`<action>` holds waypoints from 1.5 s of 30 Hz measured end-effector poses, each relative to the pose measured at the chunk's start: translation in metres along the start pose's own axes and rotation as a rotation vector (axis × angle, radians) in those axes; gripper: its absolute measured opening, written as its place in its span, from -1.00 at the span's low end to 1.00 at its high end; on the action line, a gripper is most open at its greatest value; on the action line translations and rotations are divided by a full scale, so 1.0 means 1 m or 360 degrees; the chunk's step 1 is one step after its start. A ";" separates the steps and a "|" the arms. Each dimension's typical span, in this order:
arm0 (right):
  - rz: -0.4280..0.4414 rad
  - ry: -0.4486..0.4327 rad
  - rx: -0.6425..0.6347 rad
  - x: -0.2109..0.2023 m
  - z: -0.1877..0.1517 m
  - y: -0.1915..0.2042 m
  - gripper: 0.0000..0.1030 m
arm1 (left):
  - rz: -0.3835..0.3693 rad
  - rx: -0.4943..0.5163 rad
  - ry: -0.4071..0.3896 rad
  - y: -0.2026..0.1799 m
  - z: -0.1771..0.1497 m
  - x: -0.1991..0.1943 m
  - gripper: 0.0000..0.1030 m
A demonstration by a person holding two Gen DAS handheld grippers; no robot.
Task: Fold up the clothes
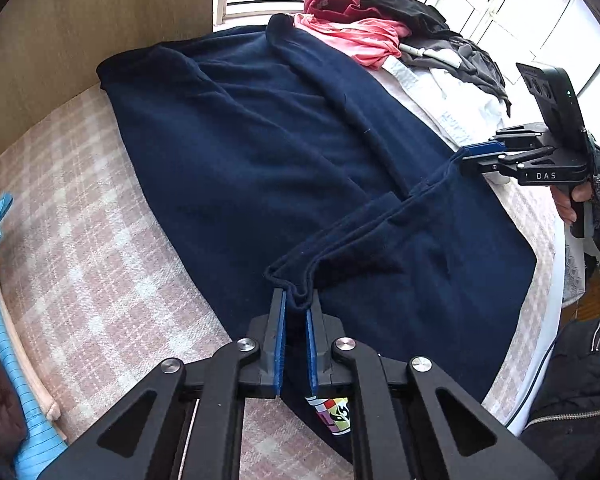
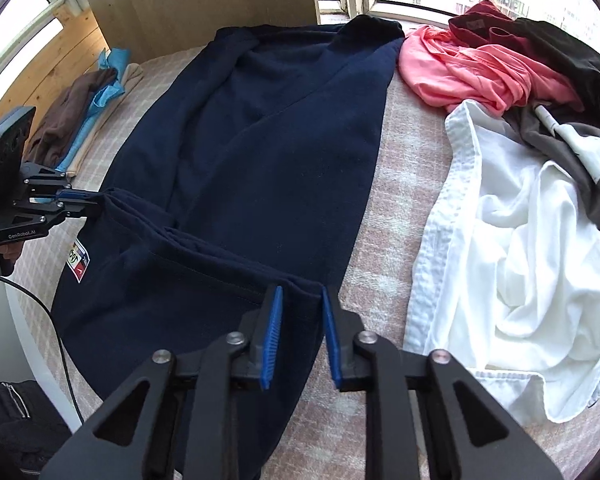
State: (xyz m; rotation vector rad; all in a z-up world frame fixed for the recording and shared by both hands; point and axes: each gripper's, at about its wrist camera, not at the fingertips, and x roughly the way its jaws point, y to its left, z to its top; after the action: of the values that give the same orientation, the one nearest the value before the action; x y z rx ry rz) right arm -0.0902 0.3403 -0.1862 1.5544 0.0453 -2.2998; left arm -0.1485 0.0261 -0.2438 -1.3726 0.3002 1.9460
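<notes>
A navy garment (image 1: 260,152) lies spread lengthwise on the pink plaid bed cover (image 1: 80,220), sleeves folded inward. Its near edge is lifted off the cover and stretched between both grippers. My left gripper (image 1: 298,300) is shut on one bunched corner of that edge, and in the right wrist view this left gripper (image 2: 96,200) pinches the corner at the far left. My right gripper (image 2: 300,292) is shut on the other end of the edge of the navy garment (image 2: 280,120); the left wrist view shows the right gripper (image 1: 466,152) with its blue pads together on the cloth. A coloured label (image 2: 78,260) shows near the left corner.
A loose pile lies to the right: a white shirt (image 2: 520,240), a pink garment (image 2: 472,72), dark red, black and grey pieces. A stack of folded brown, blue and beige clothes (image 2: 84,120) sits at the left by a wooden panel (image 1: 80,20). Windows run behind the bed.
</notes>
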 end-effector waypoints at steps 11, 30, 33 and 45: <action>-0.0003 -0.0070 -0.0037 -0.012 0.008 0.000 -0.86 | -0.0006 -0.0119 -0.0066 0.008 -0.006 -0.023 -0.90; 0.0091 0.0027 -0.0094 -0.003 0.002 0.046 -0.43 | -0.0150 -0.0186 -0.0063 -0.004 -0.020 -0.017 -0.43; 0.0060 0.0122 -0.0151 0.014 -0.001 0.054 -0.43 | -0.0088 -0.0209 -0.0001 -0.004 -0.024 0.003 -0.53; -0.0065 -0.0235 0.0101 -0.013 0.161 -0.057 -0.18 | 0.0124 -0.0333 -0.0184 0.095 0.091 -0.039 -0.39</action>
State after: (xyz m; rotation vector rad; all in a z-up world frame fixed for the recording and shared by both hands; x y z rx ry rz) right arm -0.2471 0.3611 -0.1213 1.4209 -0.0345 -2.4634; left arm -0.2713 -0.0064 -0.1925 -1.3899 0.0979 2.1615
